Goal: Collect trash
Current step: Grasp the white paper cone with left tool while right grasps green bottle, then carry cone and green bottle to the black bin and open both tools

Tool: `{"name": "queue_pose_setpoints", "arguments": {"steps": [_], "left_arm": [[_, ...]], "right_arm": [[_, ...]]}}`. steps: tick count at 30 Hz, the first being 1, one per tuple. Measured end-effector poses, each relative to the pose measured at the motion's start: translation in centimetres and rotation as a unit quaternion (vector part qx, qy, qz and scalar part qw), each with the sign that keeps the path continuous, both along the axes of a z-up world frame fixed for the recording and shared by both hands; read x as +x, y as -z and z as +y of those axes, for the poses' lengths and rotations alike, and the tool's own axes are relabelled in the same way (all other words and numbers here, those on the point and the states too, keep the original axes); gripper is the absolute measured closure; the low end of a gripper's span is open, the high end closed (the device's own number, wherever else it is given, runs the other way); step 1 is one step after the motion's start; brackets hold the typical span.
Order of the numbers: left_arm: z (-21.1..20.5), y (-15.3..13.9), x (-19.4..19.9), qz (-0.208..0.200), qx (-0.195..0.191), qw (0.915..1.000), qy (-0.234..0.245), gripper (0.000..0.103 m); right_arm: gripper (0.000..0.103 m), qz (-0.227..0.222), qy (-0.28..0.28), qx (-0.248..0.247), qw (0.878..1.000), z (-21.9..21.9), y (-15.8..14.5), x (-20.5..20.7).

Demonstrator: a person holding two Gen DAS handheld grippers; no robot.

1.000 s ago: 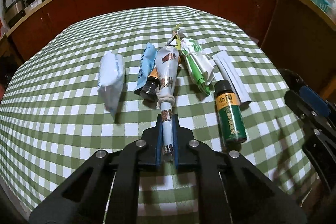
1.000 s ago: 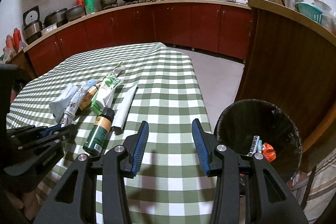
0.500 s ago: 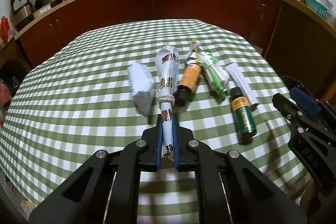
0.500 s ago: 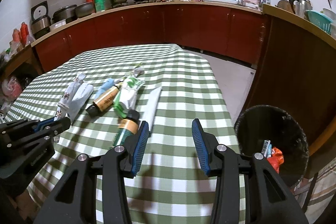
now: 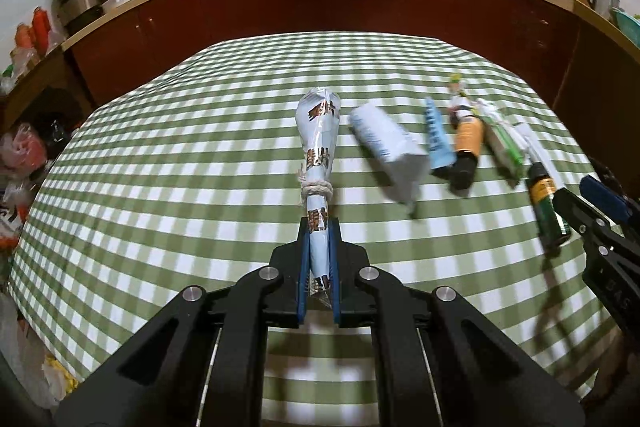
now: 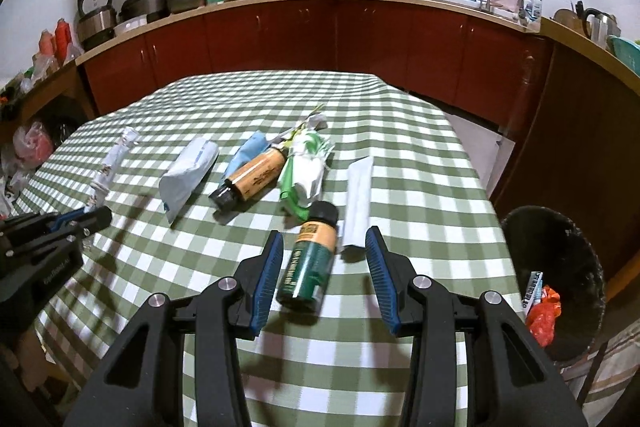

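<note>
A kitchen with dark red cabinets is wrapping around a table (image 6: 404, 163) under a green-checked cloth. The left gripper (image 5: 319, 259) is clamping the tail of a tied pale-blue wrapper (image 5: 318, 143), jaws squeezed tight on it, and holding it out above the cloth towards the table's left edge. The right gripper (image 6: 325, 277) is hanging partly open with nothing in it, a green bottle (image 6: 310, 261) lying on the cloth between its blue pads (image 6: 269, 275) without touching them. Just beyond the bottle, a white pouch (image 6: 188, 173), a brown bottle (image 6: 250, 179), a green-and-white wrapper (image 6: 306, 171) and a white tube (image 6: 357, 199) are lying in a row mid-table. A black bin (image 6: 560, 247) is standing off the table's right edge, scraps inside.
</note>
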State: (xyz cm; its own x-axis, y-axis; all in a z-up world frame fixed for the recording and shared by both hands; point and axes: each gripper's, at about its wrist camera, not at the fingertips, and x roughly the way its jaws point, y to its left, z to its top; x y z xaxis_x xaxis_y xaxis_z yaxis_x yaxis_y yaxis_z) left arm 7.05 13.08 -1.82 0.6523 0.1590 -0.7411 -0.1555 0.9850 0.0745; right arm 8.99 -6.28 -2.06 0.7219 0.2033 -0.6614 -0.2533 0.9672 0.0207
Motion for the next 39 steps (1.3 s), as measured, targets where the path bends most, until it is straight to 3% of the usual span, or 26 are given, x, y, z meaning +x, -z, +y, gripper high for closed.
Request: {"name": "queue_pose_setpoints", "arguments": {"steps": [10, 14, 25, 39], "left_arm": [[2.2, 0.5, -0.4, 0.003, -0.011, 0.9999, -0.005, 0.095], [2.0, 0.7, -0.3, 0.005, -0.015, 0.9999, -0.005, 0.095], [1.6, 0.7, -0.5, 0.003, -0.021, 0.9998, 0.001, 0.095], [-6.1, -1.4, -0.3, -0.024, -0.040, 0.9963, 0.072, 0.095]], "right_arm": [[0.061, 0.031, 0.008, -0.013, 0.999, 0.8, 1.4, 0.8], [0.078, 0.038, 0.008, -0.015, 0.999, 1.0, 1.7, 0.9], [0.078, 0.017, -0.002, -0.012, 1.000, 1.4, 1.0, -0.6], [0.078, -0.040, 0.060, -0.015, 0.997, -4.9, -1.7, -1.9]]}}
